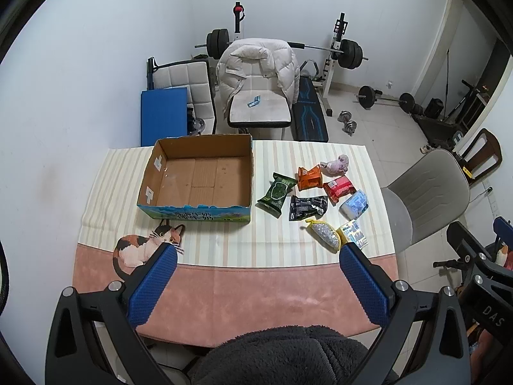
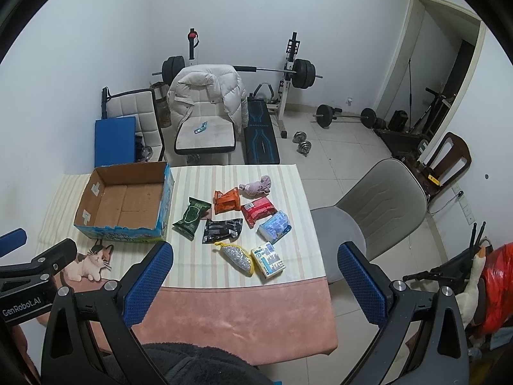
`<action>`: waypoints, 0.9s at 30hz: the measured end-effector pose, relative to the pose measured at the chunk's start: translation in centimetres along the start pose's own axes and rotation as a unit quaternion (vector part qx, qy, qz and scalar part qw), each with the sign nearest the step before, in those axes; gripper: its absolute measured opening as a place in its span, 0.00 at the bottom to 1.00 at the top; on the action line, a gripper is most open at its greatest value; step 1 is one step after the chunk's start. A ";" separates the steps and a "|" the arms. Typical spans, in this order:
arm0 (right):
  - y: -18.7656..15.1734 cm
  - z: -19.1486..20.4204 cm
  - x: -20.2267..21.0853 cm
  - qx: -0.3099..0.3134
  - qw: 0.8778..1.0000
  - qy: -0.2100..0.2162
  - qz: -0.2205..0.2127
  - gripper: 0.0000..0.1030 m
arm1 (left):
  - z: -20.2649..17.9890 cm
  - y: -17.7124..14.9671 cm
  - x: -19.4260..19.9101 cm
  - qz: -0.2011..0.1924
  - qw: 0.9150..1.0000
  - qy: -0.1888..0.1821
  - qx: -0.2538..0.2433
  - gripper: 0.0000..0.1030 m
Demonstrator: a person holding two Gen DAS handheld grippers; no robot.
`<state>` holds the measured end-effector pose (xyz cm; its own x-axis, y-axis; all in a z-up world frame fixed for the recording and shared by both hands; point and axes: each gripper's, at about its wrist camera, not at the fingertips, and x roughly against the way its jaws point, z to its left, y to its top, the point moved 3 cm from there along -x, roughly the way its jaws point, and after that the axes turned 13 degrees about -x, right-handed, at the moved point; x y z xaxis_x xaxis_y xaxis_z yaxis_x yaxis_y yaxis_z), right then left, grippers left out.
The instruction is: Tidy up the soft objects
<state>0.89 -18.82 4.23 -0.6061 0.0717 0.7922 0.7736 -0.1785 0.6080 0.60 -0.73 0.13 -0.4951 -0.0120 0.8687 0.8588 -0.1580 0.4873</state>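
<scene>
Soft packs: eight lie loose on the striped cloth, right of the cardboard box (image 1: 198, 176) — green pack (image 1: 277, 192), orange pack (image 1: 310, 177), pink plush (image 1: 336, 163), red pack (image 1: 339, 188), black pack (image 1: 307, 207), pale blue pack (image 1: 354, 204), yellow mesh pouch (image 1: 325, 235), blue-and-white pack (image 1: 354, 234).
Box: open-topped and holding nothing, near the green pack but apart from it.
Desk (image 1: 263, 288): striped cloth behind, pink band in front, cat figure (image 1: 144, 247) at the box's near left corner.
Left claw (image 1: 258, 252): spread wide above the pink band, gripping nothing.
Right claw (image 2: 255, 252): spread wide, gripping nothing, above the desk's right front corner.
Behind: white chair with puffer jacket (image 1: 256, 67), weight bench (image 1: 311, 112).
</scene>
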 end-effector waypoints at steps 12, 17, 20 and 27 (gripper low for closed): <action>0.0 0.0 0.2 0.000 1.000 0.000 -0.002 1.00 | 0.3 -0.3 -0.1 -0.013 1.000 0.006 0.000 1.00; 0.0 0.0 0.1 0.000 1.000 0.000 -0.002 1.00 | 0.4 -0.3 -0.1 -0.013 1.000 0.006 0.000 1.00; -0.1 0.0 0.1 0.000 1.000 0.001 -0.002 1.00 | 0.3 -0.2 -0.1 -0.013 1.000 0.006 -0.001 1.00; 0.0 0.1 0.2 0.000 1.000 0.003 -0.001 1.00 | 0.4 -0.3 -0.2 -0.013 1.000 0.007 -0.002 1.00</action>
<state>0.79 -18.65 4.40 -0.6091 0.0665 0.7903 0.7722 -0.1776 0.6101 0.52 -0.31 -0.11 -0.5199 -0.0218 0.8539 0.8447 -0.1617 0.5102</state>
